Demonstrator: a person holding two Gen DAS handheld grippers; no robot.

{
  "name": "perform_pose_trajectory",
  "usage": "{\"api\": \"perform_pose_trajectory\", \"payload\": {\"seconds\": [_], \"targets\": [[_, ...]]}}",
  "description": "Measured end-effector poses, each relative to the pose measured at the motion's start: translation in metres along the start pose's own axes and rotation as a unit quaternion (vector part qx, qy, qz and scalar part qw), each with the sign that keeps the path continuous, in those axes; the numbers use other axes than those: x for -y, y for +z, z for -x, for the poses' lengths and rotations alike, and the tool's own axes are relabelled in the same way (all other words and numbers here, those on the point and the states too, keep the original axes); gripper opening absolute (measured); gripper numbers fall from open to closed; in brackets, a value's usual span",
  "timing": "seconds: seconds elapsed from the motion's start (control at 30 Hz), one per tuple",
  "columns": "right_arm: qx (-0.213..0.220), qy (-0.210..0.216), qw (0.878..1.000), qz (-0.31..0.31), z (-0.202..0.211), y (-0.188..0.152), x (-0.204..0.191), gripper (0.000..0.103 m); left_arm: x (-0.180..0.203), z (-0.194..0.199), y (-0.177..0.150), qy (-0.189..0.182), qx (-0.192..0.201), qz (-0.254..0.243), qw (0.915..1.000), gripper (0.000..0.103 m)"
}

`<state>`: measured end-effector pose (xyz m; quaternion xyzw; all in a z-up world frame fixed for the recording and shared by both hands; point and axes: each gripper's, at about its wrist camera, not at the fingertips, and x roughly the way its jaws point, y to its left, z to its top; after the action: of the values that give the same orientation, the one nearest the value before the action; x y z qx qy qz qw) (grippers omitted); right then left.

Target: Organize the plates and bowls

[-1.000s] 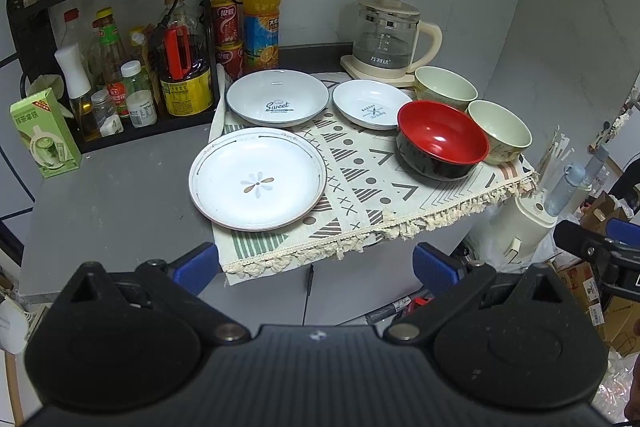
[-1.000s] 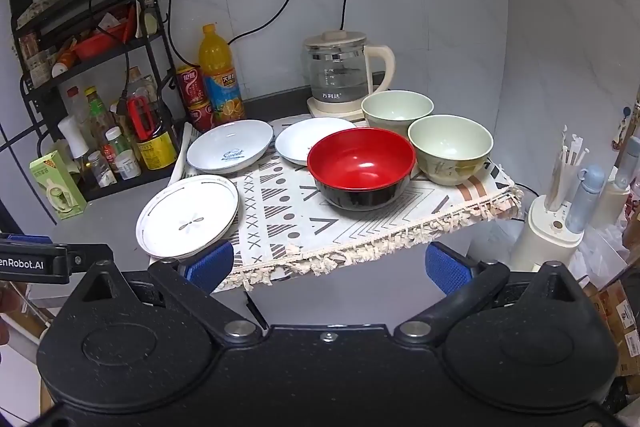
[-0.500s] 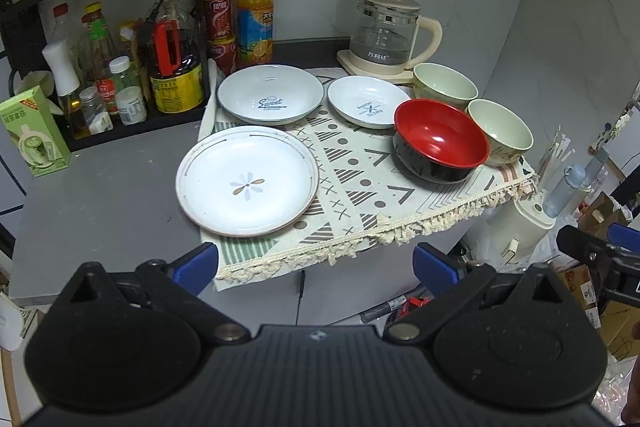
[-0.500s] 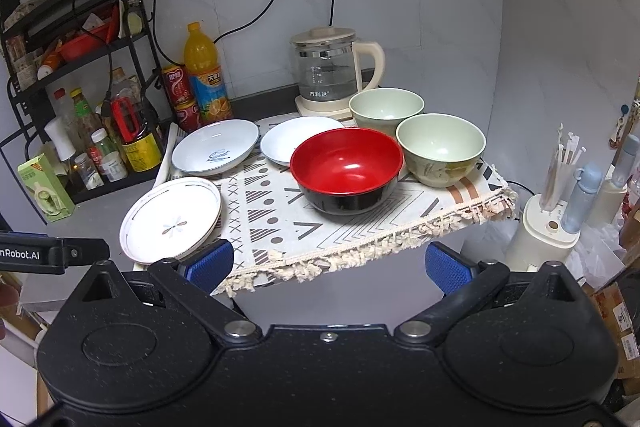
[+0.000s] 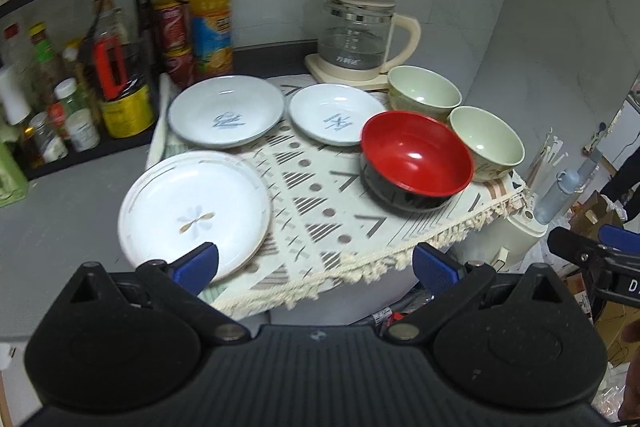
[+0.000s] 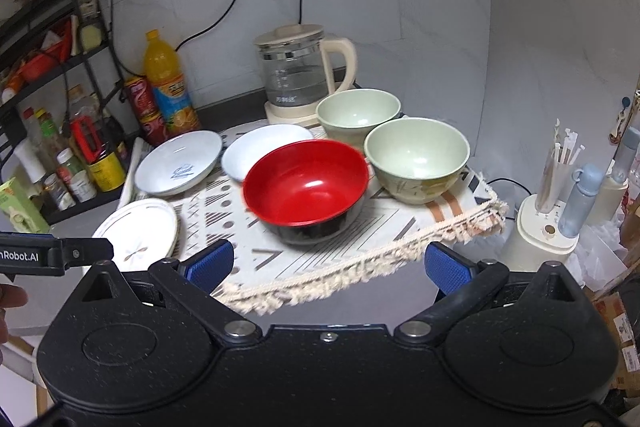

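So nothing's been picked up yet, this reads to me as the approach step, right at the start of the sorting. Both sets of tongs hang in front of the worktop edge with their blue pads spread wide and nothing between them: the left tongs (image 5: 314,265) sit low in front of the flower plate (image 5: 195,213), one pad overlapping its near rim in the view, though I can't tell if it's actually touching. The right tongs (image 6: 326,265) face the red bowl (image 6: 306,185). Everything sits on a patterned fringed mat (image 5: 320,211) that hangs over the worktop (image 5: 60,227) edge. Layout: the flower plate is front left, behind it a plate with blue script (image 5: 226,111), just beside that a smaller white plate (image 5: 336,119), then the red bowl front right with two pale green bowls (image 6: 416,157) tucked behind and beside it, the back one (image 6: 358,111) near the glass kettle (image 6: 298,75). All the plates and bowls look empty, no food, no water; the kettle looks empty too, though it's hard to be sure through the glass. My guess for the next move: the left tongs close on the rim of the flower plate, which needs a shallow angle since the plate lies flat, then stack plates biggest at the bottom. The green bowls could nest into each other. I'd watch the mat, a dragged plate might pull it along.
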<state>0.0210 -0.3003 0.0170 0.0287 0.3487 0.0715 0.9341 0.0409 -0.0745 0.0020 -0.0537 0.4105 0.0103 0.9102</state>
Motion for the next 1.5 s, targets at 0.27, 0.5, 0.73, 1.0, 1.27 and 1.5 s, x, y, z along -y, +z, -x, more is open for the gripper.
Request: {"api": "perform_pose_trajectory", "payload": {"seconds": [0.27, 0.5, 0.73, 1.0, 1.27, 1.5], "targets": [[-0.001, -0.009, 1.000, -0.004, -0.029, 0.031, 0.034, 0.102, 0.027, -0.038, 0.043, -0.023, -0.003, -0.007, 0.9997, 0.102], [-0.011, -0.009, 1.000, -0.028, -0.055, 0.049, 0.058, 0.103, 0.048, -0.069, 0.082, -0.028, -0.008, -0.011, 0.9995, 0.102], [-0.021, -0.019, 0.999, -0.042, -0.081, 0.062, 0.078, 0.103, 0.070, -0.095, 0.112, -0.053, -0.015, -0.029, 0.9981, 0.102], [-0.029, -0.036, 0.996, -0.070, -0.108, 0.077, 0.100, 0.103, 0.088, -0.128, 0.136, -0.074, -0.026, -0.040, 0.9961, 0.102], [-0.046, -0.066, 0.994, -0.079, -0.131, 0.089, 0.115, 0.102, 0.108, -0.158, 0.154, -0.091, -0.036, -0.061, 0.9934, 0.100], [-0.069, -0.083, 0.990, -0.095, -0.154, 0.091, 0.137, 0.100, 0.127, -0.179, 0.169, -0.114, -0.036, -0.076, 0.9899, 0.094]]}}
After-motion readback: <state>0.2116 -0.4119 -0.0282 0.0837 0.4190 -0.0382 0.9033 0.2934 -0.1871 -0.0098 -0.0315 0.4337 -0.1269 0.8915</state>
